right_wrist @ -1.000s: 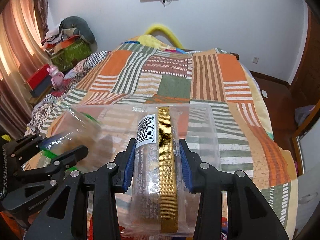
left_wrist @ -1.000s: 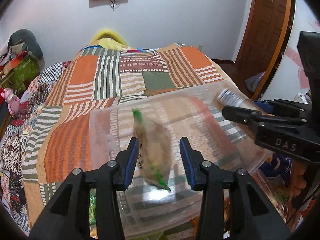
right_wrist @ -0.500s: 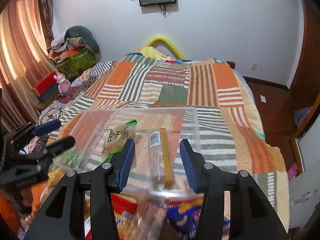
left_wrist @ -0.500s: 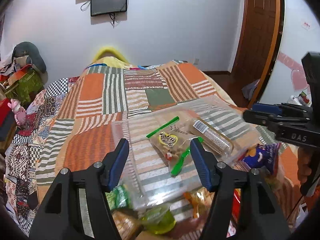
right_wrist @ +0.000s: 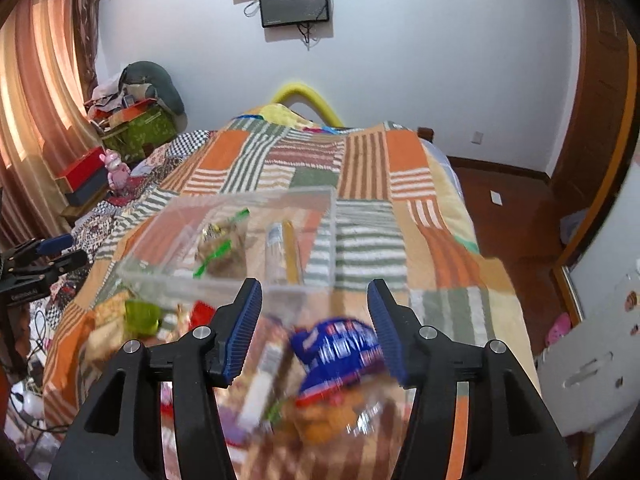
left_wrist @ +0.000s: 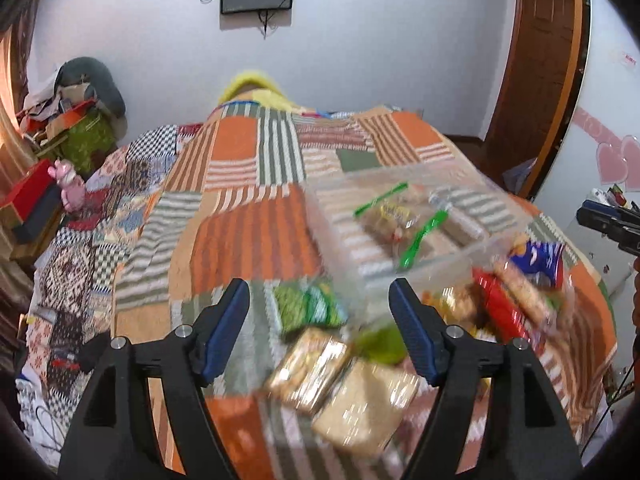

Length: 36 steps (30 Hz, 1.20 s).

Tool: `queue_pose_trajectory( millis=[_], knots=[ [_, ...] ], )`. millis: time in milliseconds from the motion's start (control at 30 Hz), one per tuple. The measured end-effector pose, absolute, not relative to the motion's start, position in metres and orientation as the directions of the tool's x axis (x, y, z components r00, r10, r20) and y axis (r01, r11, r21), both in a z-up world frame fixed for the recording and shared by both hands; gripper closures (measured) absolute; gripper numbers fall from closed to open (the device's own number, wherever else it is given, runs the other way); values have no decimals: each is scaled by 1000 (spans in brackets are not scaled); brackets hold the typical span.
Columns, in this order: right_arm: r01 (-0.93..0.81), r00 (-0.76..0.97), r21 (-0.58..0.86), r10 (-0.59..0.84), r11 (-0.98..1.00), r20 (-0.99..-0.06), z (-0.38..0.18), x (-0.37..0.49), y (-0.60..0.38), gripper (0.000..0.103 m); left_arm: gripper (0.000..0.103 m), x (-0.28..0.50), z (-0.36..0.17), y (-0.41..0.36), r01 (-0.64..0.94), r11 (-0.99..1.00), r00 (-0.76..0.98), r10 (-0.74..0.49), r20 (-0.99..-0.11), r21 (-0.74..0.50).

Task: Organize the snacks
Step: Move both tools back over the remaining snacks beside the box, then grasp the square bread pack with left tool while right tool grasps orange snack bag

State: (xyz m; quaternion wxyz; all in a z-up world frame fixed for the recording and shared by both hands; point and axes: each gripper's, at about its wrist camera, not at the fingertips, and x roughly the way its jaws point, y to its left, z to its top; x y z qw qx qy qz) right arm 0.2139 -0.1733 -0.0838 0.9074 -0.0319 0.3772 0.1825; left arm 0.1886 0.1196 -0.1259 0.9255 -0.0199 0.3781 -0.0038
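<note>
**Both tongs wide open above the snack pile, two packets lying in the clear box**

The left tongs (left_wrist: pixel 320 312) have their blue-padded jaws spread wide and hold nothing. Under and between these jaws, on the orange and green striped patchwork bed cover (left_wrist: pixel 256 236), lie a green snack bag (left_wrist: pixel 306 306) and two pale brown biscuit packets (left_wrist: pixel 308 368), all blurred. Ahead and to the right of the left tongs stands the clear plastic box (left_wrist: pixel 352 240). Inside it rest a transparent snack bag with green sealed ends (left_wrist: pixel 394 222) and, just beside it on the right, a long clear biscuit tube with a gold stripe (right_wrist: pixel 284 248). Right of the left tongs is the rest of the pile, with a red packet (left_wrist: pixel 494 306) and a blue snack bag (left_wrist: pixel 538 262).

The right tongs (right_wrist: pixel 316 320) are also wide open and empty. The blue snack bag lies directly below their jaws, and the clear box is just ahead of them, slightly to the left.
</note>
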Motion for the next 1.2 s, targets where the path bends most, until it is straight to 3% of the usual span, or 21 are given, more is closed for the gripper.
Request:
queue_pose_trajectory(
  millis=[333, 500, 667, 767, 1000, 1100, 1200],
  knots=[
    [-305, 584, 113, 280, 946, -762, -121, 190, -191, 45, 29, 159, -175, 101, 47, 996, 613, -86, -785, -72],
    [-286, 559, 127, 273, 950, -783, -135, 183, -196, 36, 29, 160, -201, 85, 59, 993, 569, -118, -814, -102],
    [-276, 526, 145, 276, 950, -804, -150, 184, -196, 32, 14, 163, -211, 69, 51, 996, 574, -88, -814, -71],
    [-269, 503, 181, 298, 946, -812, -158, 186, -197, 27, 10, 164, -215, 62, 48, 997, 578, -74, -812, -57],
    [-295, 485, 196, 323, 935, -813, -164, 186, -185, 27, 10, 170, -214, 58, 70, 984, 556, -175, -812, -165],
    [-296, 483, 207, 333, 933, -810, -166, 186, -184, 27, 11, 172, -214, 52, 75, 985, 561, -169, -810, -154],
    [-305, 465, 241, 365, 921, -807, -168, 188, -185, 38, 23, 178, -220, 53, 53, 987, 557, -154, -816, -150]
  ],
)
